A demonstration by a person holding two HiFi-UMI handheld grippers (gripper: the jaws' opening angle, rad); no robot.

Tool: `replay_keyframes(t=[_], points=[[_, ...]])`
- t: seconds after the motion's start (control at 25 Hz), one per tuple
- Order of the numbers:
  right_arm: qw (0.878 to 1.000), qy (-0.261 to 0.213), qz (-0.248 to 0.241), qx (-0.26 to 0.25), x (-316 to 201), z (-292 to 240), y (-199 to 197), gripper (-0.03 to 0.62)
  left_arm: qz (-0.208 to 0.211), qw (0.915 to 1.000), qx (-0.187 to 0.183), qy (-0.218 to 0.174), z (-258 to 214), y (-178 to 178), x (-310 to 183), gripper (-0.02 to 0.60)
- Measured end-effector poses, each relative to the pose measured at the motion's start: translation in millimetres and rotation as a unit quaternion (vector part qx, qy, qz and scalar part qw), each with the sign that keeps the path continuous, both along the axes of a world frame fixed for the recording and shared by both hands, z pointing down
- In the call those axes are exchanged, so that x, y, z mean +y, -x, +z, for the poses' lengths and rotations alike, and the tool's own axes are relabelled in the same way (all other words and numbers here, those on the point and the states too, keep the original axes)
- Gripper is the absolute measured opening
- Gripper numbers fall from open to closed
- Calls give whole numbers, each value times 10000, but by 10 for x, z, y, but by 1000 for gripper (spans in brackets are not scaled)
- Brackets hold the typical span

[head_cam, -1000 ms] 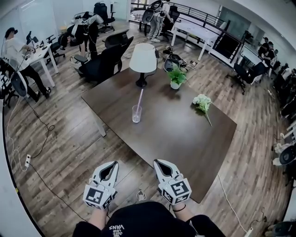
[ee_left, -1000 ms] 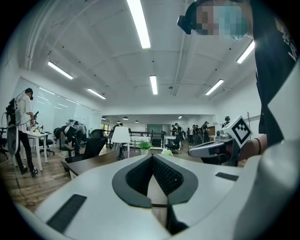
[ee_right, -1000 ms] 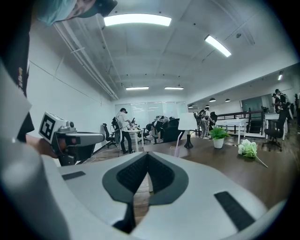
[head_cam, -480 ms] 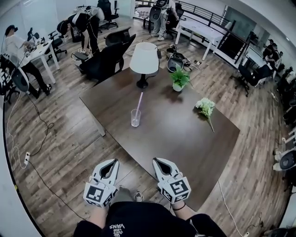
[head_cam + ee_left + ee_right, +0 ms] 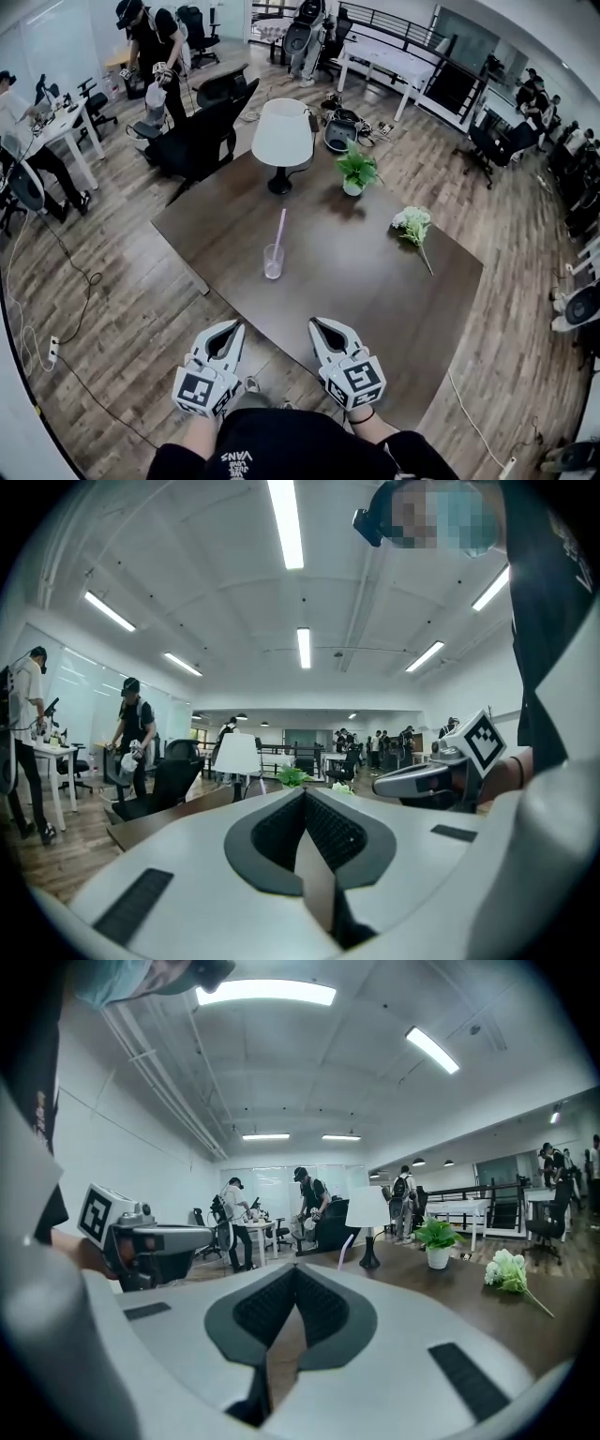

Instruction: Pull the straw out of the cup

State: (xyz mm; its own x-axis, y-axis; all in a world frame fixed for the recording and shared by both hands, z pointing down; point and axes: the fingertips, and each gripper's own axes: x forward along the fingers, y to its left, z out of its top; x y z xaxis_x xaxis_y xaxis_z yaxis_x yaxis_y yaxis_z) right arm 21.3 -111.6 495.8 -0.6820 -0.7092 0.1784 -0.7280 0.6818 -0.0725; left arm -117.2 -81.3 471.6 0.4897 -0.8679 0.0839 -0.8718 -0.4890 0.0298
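Both grippers are held low in front of the person, at the near edge of the counter (image 5: 366, 281), side by side and apart, tips toward the counter.

Left gripper (image 5: 228, 328): jaws clenched, pads meeting at the tip, nothing between them. It sits over the wood floor (image 5: 141, 309), just off the counter's near corner.

Right gripper (image 5: 322, 325): jaws also closed tip to tip, empty. Its tip lies over the counter's near edge.

Cup (image 5: 273, 262): clear, upright on the counter, toward the left side, well apart from both grippers. Straw (image 5: 279, 228): pale pink, in the cup, leaning away from the person toward the lamp (image 5: 282, 136). Neither gripper touches the cup or the straw.

Other things on the counter: the white-shaded lamp on a dark base at the far edge; a small potted plant (image 5: 356, 171) in a white pot just right of the lamp; a bunch of white flowers (image 5: 412, 223) lying flat toward the right side.

Surroundings: open office, black chairs (image 5: 197, 141) beyond the counter, several people standing at desks further off.
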Motion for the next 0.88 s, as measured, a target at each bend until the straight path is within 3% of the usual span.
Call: replay_keyframes(t=[0.36, 0.88], points=[[9990, -85, 420, -88, -362, -64, 374, 17, 455, 9989, -79, 20, -13, 360, -444, 11], [9959, 146, 892, -11, -671, 107, 450, 17, 801, 9966, -5, 192, 188, 526, -962, 11]])
